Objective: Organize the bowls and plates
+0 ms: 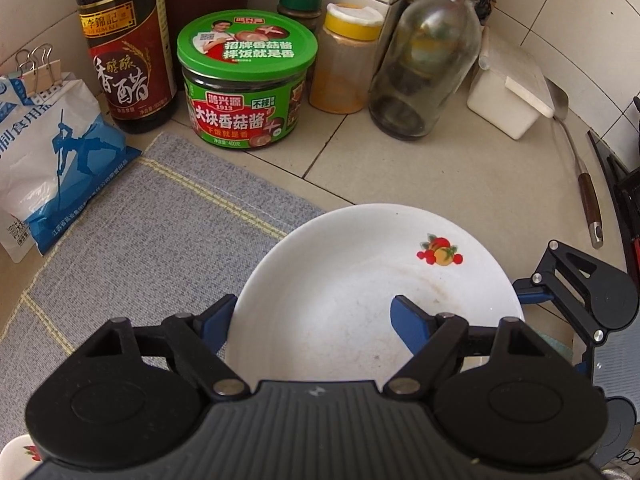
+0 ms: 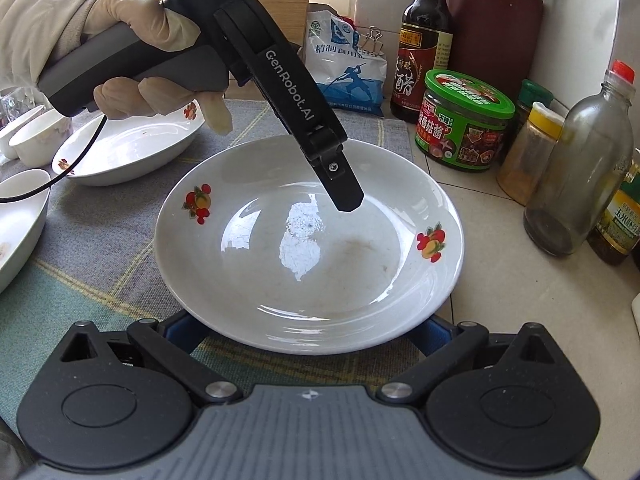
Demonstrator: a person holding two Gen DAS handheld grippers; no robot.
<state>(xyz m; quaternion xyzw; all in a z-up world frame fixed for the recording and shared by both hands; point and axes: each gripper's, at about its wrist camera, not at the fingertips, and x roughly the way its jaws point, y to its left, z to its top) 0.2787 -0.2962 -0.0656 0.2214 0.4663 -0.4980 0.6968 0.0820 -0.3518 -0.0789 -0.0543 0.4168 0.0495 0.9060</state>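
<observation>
- White plate [image 2: 308, 240] with fruit decals is sitting centre frame in the right wrist view, half on the grey cloth [image 2: 100, 248], half over the tiled desk [image 2: 520, 320].
- Left gripper [image 1: 312, 316] is straddling the plate's rim: one blue finger outside the edge, one over the well, jaws standing apart and not pinching, probably lining up for a rim grip.
- Right gripper [image 2: 308, 332] is sitting at the plate's near edge, lower centre; its blue fingers are tucked beneath the rim, jaws wide, no clamp visible.
- A gloved hand [image 2: 132, 52] is holding the left tool, upper left.
- Second plate [image 2: 132, 148] and small bowls [image 2: 36, 136] are waiting at left, the likely stacking spot.
- Green-lidded jar [image 1: 244, 92], vinegar bottle [image 1: 126, 48], glass bottle [image 1: 428, 60] and salt bag [image 1: 52, 160] are crowding the far edge; a spatula [image 1: 580, 168] is lying to the right. Lifting leftward should be avoiding them.
</observation>
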